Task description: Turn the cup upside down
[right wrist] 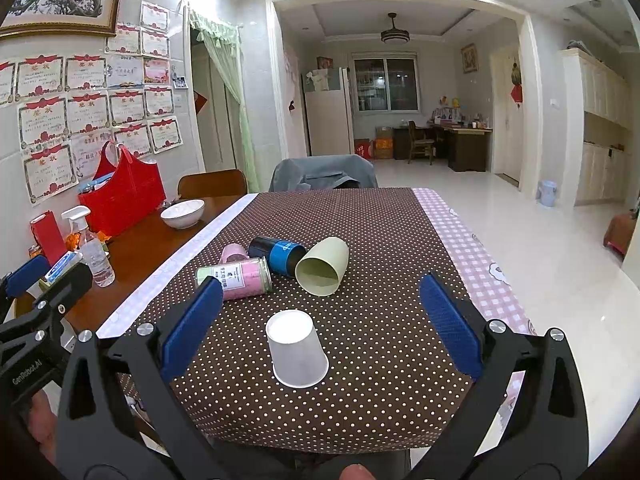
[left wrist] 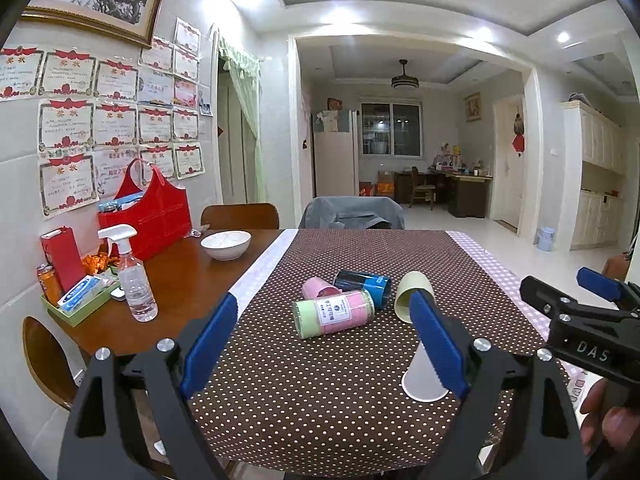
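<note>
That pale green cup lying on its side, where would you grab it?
Probably across the green cup's round wall near the middle, coming from above. It lies on its side, mouth toward the camera, and the blue can sits close against its left, so a sideways approach looks crowded.

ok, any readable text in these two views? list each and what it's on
"DAS": right gripper body, left wrist view.
"GenRobot.AI": left gripper body, right wrist view.
"奖状": wall certificates.
Pink-green jar label: too small.
Blue can print: blurred.
White cup: none.
</note>
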